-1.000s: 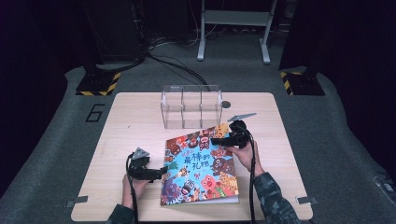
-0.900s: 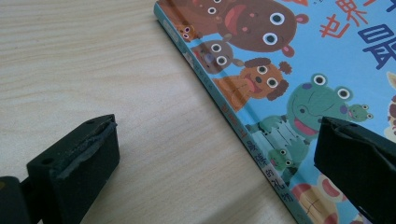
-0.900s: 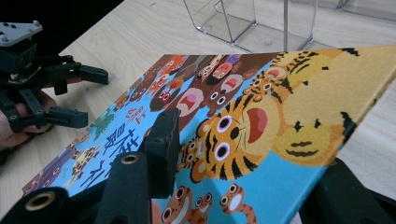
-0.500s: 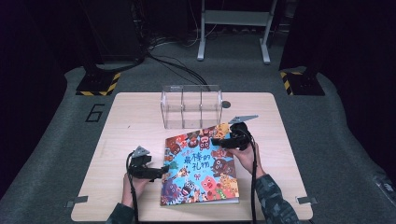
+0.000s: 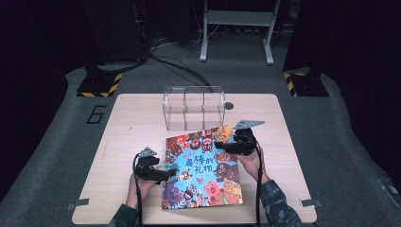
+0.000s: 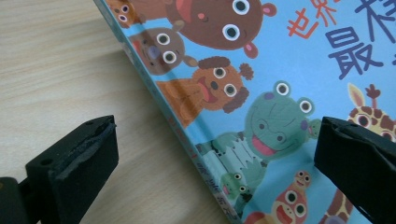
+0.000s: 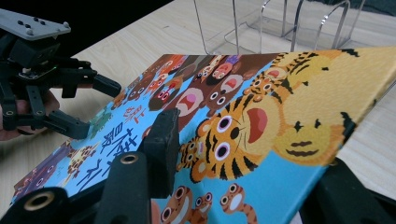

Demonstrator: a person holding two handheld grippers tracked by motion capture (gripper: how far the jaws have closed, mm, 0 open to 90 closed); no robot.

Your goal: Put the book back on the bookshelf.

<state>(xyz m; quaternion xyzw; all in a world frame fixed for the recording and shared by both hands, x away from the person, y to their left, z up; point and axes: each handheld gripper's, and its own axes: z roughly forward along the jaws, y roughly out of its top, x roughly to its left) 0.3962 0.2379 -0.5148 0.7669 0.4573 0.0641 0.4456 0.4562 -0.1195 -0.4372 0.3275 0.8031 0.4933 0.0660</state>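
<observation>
We count one book (image 5: 202, 171), picture cover up, on the near middle of the bench (image 5: 127, 123). Its far right corner is raised off the wood; the rest slopes down toward the person.

One clear rack (image 5: 193, 108) stands just beyond the book's far edge, on the bench's far middle. We count three compartments in it, set off by wire dividers. It stands directly behind the raised corner, close to it; we cannot tell whether they touch.

One small dark round spot (image 5: 229, 105) sits on the bench just right of the rack.

Two hand-held grippers. The right hand-held gripper (image 5: 222, 144) is clenched on the book's far right corner, one jaw on the cover, the other beneath the edge, as the right gripper view shows (image 7: 243, 186). The left hand-held gripper (image 5: 173, 174) is released: its jaws stand wide, one over the bare wood and one over the cover, straddling the book's left edge (image 6: 205, 154).

Beyond the bench, on the grey floor: cables and a white stand (image 5: 236, 28).
</observation>
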